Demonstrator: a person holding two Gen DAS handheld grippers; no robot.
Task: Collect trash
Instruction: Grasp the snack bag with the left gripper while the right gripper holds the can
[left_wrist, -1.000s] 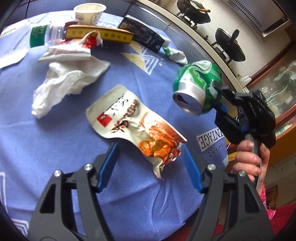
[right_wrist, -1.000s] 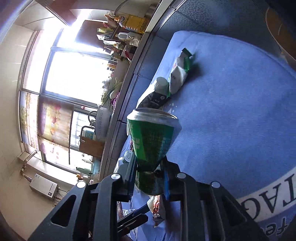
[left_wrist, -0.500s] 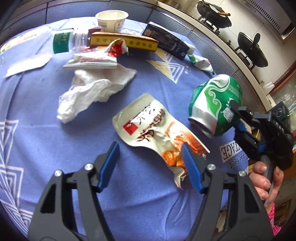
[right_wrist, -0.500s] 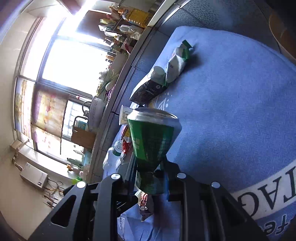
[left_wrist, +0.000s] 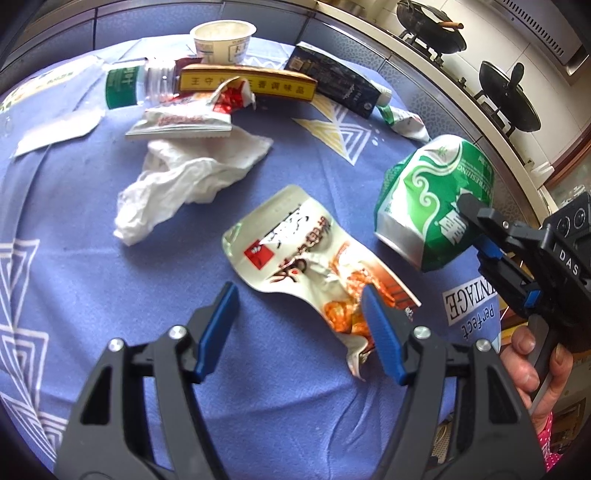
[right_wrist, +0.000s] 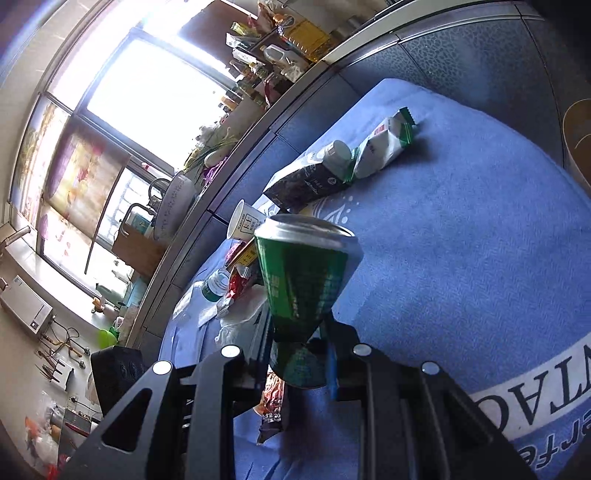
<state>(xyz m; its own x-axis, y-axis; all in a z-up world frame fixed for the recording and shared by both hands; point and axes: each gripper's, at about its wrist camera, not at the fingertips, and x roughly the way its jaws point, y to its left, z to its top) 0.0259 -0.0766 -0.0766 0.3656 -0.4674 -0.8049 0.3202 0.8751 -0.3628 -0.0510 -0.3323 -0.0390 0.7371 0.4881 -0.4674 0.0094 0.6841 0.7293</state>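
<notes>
Left wrist view: the blue patterned tablecloth (left_wrist: 74, 236) is seen from above with the trash spread across it. Items: a snack pouch (left_wrist: 314, 266), white with red and orange print, lying flat and crumpled at its lower end; a crumpled white tissue (left_wrist: 184, 181); a torn red-and-white wrapper (left_wrist: 184, 118); a yellow box (left_wrist: 247, 83); a clear plastic bottle (left_wrist: 136, 83) with a green label; a paper cup (left_wrist: 223, 38) at the far edge; a dark carton (left_wrist: 332, 86); a small green-and-white wrapper (left_wrist: 402, 122). The left gripper (left_wrist: 299, 314) hangs over the cloth with its jaws spread wide and nothing between them; its right blue pad overlaps the lower end of the pouch, and whether it touches cannot be told. This view alone shows the hand (left_wrist: 535, 365) on the right gripper's handle, and two black pans (left_wrist: 506, 99) on a stove beyond the table. Right wrist view: it looks low along the cloth toward a bright window (right_wrist: 147, 92) and a crowded shelf, and alone shows the underside of the grip. The right gripper (right_wrist: 299, 354) is clenched on the green can (right_wrist: 303, 280), its pads pinching the dented waist. The can, green with white swirls and a silver rim, is badly crushed and creased; it is held in the air above the right side of the table, clear of the cloth, just beside the pouch. The carton (right_wrist: 306, 184), cup (right_wrist: 245, 221) and green-and-white wrapper (right_wrist: 384, 147) show behind it.
</notes>
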